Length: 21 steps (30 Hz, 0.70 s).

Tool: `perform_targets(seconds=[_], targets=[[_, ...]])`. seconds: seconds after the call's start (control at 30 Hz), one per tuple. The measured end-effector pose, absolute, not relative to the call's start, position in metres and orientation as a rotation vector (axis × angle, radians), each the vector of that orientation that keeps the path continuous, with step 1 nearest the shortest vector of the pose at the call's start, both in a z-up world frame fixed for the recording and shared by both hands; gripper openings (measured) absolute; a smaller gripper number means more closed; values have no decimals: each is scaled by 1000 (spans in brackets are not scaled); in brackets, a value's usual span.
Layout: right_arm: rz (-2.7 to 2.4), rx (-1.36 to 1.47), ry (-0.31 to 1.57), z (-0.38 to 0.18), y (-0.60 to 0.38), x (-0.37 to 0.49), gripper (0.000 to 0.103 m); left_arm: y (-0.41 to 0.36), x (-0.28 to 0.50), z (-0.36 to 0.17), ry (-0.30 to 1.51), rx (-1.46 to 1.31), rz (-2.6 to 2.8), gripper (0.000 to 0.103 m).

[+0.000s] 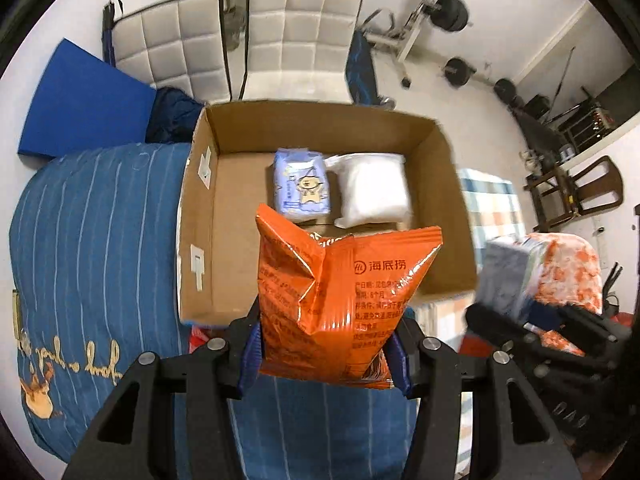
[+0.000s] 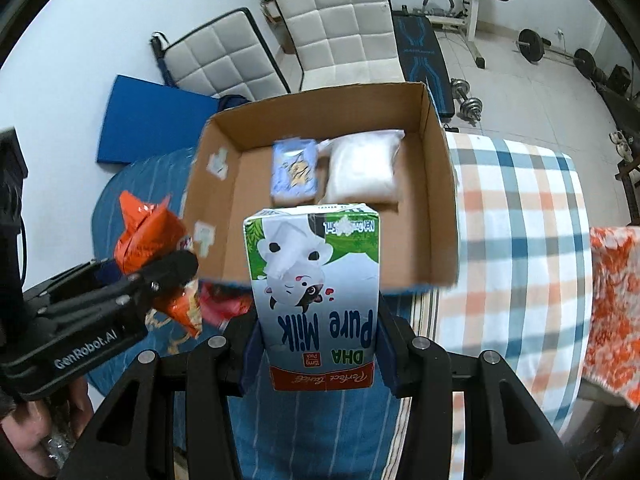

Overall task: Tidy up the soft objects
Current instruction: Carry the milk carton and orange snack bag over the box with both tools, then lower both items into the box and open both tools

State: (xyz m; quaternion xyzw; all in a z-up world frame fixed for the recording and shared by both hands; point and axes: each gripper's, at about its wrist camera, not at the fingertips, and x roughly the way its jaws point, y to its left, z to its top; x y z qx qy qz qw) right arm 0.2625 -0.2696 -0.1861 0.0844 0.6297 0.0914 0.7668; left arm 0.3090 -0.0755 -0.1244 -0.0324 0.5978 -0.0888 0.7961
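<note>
My left gripper is shut on an orange snack bag, held above the near edge of an open cardboard box. My right gripper is shut on a milk carton printed "Pure Milk", also just short of the box. Inside the box, at its far side, lie a blue tissue pack and a white soft pack, side by side. In the right wrist view the left gripper with the orange bag shows at the left; in the left wrist view the right gripper with the carton shows blurred at the right.
The box rests on a blue striped quilt and a checked cloth. An orange-patterned fabric lies at the right. Two white padded chairs, a blue mat and weight equipment stand behind. A person's hand shows at lower left.
</note>
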Motion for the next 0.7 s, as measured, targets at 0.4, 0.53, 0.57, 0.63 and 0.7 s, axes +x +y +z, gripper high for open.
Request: perform_targets(seconds=[0.4, 0.53, 0.57, 0.63, 0.7], targets=[[112, 154, 1642, -324, -273, 355, 50, -60, 399, -257, 1608, -84, -98, 49], [95, 156, 1731, -366, -271, 364, 50, -60, 405, -292, 1692, -69, -87, 49], [93, 156, 1744, -371, -270, 364, 50, -60, 406, -296, 1704, -70, -86, 49], [89, 152, 1776, -388, -268, 365, 50, -60, 406, -308, 1732, -72, -83, 49], [83, 140, 1795, -399, -265, 366, 50, -60, 404, -319, 1755, -75, -81, 49]])
